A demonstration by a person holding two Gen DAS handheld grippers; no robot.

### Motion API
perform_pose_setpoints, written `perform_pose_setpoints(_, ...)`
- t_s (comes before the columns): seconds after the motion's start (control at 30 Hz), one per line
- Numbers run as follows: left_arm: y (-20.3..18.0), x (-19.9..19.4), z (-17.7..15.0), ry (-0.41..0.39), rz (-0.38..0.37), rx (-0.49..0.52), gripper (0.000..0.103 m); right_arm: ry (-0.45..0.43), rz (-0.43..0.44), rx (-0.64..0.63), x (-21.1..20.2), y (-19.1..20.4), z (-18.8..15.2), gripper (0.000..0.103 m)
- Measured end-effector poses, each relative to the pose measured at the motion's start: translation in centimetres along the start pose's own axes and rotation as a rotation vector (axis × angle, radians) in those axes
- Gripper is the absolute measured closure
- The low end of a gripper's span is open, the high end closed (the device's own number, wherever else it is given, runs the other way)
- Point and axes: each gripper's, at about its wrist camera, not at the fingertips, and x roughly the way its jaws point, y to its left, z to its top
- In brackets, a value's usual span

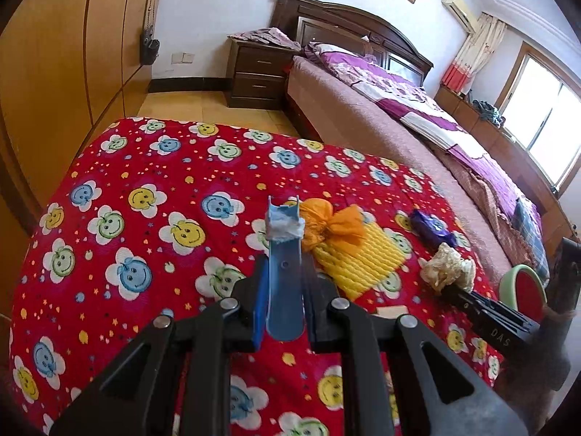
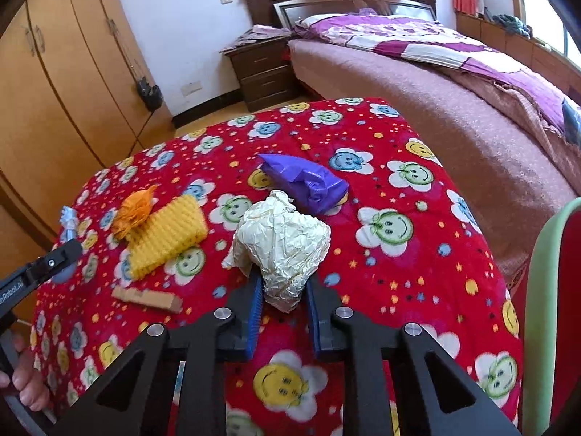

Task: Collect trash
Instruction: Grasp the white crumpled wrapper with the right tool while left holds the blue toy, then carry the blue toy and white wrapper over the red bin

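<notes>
My right gripper is shut on a crumpled cream paper ball, its blue pads pressing both sides, just above the red smiley-flower cloth. In the left wrist view the same ball sits at the tip of that gripper at the right. My left gripper is shut on a narrow blue plastic strip with a pale crumpled wad at its far end. An orange bag wad, a yellow knitted pad and a purple wrapper lie on the cloth.
A small wooden block lies near the front left. A green-rimmed red bin stands at the right edge. Beyond the cloth are a bed, a dark nightstand and wooden wardrobes. A hand holds the left gripper's handle.
</notes>
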Motion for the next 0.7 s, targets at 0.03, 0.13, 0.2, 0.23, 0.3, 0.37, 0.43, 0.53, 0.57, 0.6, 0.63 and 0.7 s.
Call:
perform_pose_setpoints(0.03,-0.2,-0.4,-0.2,-0.002,-0.002,0.006,0.086,-0.003,0.010,0.001,-0.4,0.1,-0.2,0.082)
perform_pose_setpoints(0.13,-0.6,-1.1,-0.6,-0.002,-0.011,0.013,0.086,-0.016,0.039,0.006,-1.7,0.3,-0.8,0.082)
perform_pose_setpoints(0.2,-0.9,-1.7,-1.1,0.002,-0.022,0.011,0.086,-0.028,0.059,0.009,-2.8,0.5,-1.4,0.082)
perform_pose_setpoints(0.23,-1.0,-1.9,-1.3,0.002,-0.027,0.009,0.086,-0.031,0.065,0.010,-3.2,0.5,-1.6,0.082)
perform_pose_setpoints(0.3,-1.3,-2.6,-1.8,0.001,-0.038,0.009,0.086,-0.041,0.081,0.015,-4.2,0.7,-2.2,0.082)
perform_pose_setpoints(0.37,-1.7,-3.2,-2.3,-0.001,-0.049,0.011,0.086,-0.047,0.095,0.021,-5.0,0.7,-2.6,0.082)
perform_pose_setpoints(0.43,-2.1,-3.7,-2.5,-0.004,-0.057,0.016,0.086,-0.054,0.108,0.027,-5.9,0.8,-3.2,0.082)
perform_pose_setpoints(0.53,-2.7,-4.7,-3.0,-0.007,-0.071,0.027,0.086,-0.068,0.115,0.028,-7.1,0.9,-3.8,0.082)
perform_pose_setpoints(0.57,-3.0,-4.9,-3.1,-0.008,-0.075,0.030,0.086,-0.073,0.116,0.029,-7.5,1.0,-4.0,0.082)
perform_pose_setpoints(0.6,-3.2,-5.2,-3.2,-0.009,-0.080,0.034,0.086,-0.079,0.118,0.029,-8.0,1.0,-4.2,0.082)
perform_pose_setpoints(0.63,-3.3,-5.5,-3.3,-0.011,-0.086,0.039,0.086,-0.084,0.119,0.029,-8.5,1.1,-4.4,0.082)
perform_pose_setpoints(0.7,-3.7,-6.0,-3.5,-0.012,-0.095,0.042,0.086,-0.098,0.119,0.029,-9.4,1.1,-4.7,0.082)
